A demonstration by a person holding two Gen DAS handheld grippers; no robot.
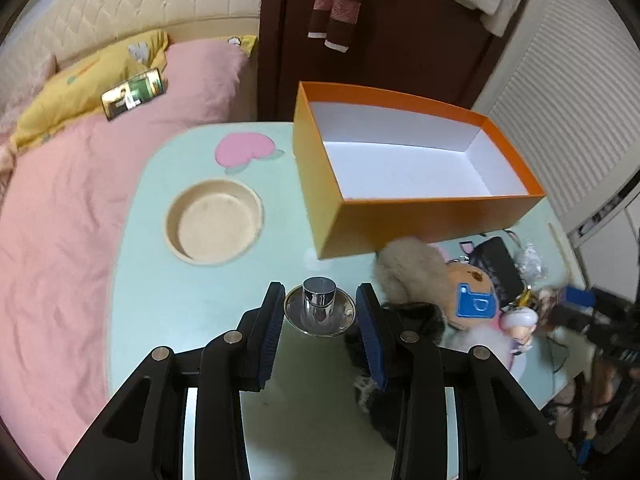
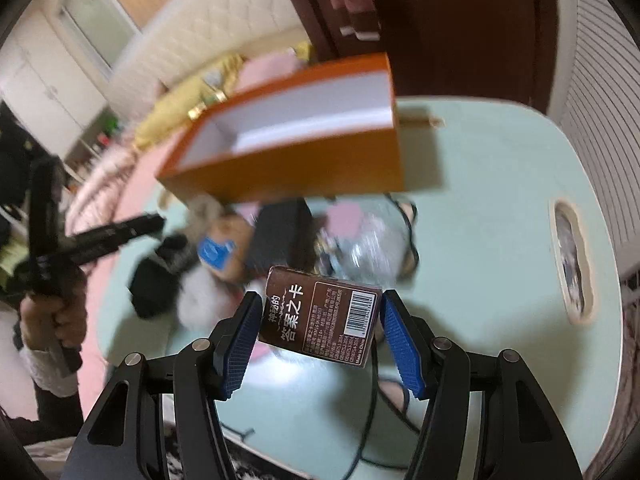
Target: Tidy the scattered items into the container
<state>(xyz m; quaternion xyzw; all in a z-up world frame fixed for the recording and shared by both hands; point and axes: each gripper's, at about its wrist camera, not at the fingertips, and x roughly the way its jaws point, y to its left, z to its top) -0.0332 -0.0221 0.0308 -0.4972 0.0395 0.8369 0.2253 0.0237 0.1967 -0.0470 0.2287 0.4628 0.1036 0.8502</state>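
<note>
An empty orange box (image 1: 416, 204) with a white inside stands on the pale green table (image 1: 160, 296); it also shows in the right wrist view (image 2: 304, 160). My left gripper (image 1: 320, 308) has its jaws around a silver-capped round bottle (image 1: 319, 306) and holds it above the table. My right gripper (image 2: 318, 316) is shut on a brown card box (image 2: 320, 320) with a barcode, held above the table. A pile of scattered items lies by the box: a plush toy with a blue tag (image 1: 468, 292), a black pouch (image 1: 496, 264) and a small figure (image 1: 520, 324).
A round beige recess (image 1: 214, 222) is set in the table's left side, an oval one (image 2: 572, 256) on its right. A pink bed (image 1: 60, 240) with a phone (image 1: 134, 94) lies to the left. The other hand-held gripper (image 2: 80, 240) shows at the right view's left edge.
</note>
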